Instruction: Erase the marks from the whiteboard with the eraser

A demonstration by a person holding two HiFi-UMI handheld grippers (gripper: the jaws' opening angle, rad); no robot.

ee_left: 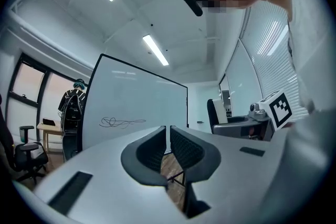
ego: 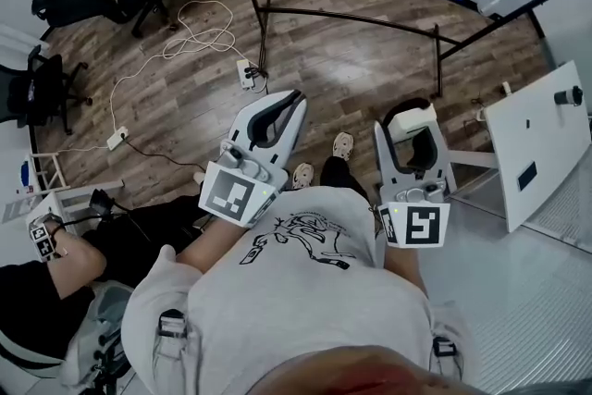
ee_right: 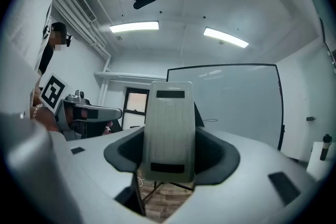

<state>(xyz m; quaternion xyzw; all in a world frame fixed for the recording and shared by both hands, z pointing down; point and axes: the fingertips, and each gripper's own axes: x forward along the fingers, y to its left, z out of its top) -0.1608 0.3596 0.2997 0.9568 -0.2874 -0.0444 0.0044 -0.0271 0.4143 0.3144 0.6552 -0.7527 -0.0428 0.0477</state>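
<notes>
The right gripper has its dark fingers closed on either side of a pale, ribbed eraser, which stands upright with a black strip near its top and another near its bottom. Behind it a black-framed whiteboard stands on the wooden floor, bearing a small dark scribble just right of the eraser. At the left edge the left gripper shows, with its marker cube, beneath two long ceiling lights.
</notes>
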